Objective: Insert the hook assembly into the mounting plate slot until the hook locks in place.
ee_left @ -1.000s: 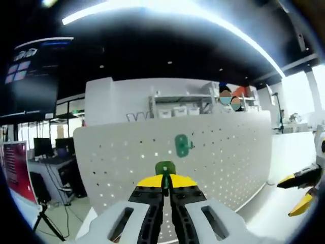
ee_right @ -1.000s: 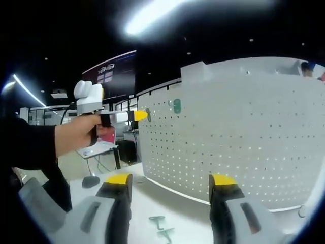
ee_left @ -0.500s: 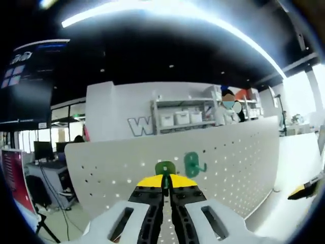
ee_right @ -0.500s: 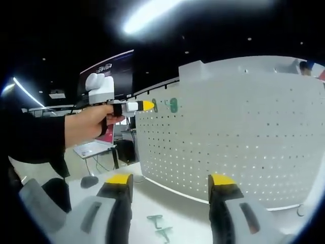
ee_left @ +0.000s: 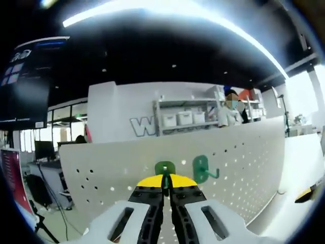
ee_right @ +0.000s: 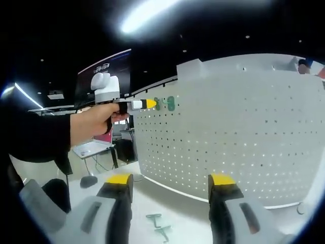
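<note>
Near the top edge of the white pegboard, the left gripper has its yellow-tipped jaws pressed together on a green hook, whose rounded head stands up just above the tips. Just beside it on the panel, a second green hook is already mounted, its curled end pointing away from the gripper. In the right gripper view the same scene shows from the side: a hand in a dark sleeve holds the left gripper level against the upper corner of the pegboard, with the held green hook at its tip and the mounted one just past it. The right gripper hangs low with its jaws spread wide and nothing between them, well apart from the panel. On the white table at the pegboard's foot, two more green hooks lie flat between those open jaws.
</note>
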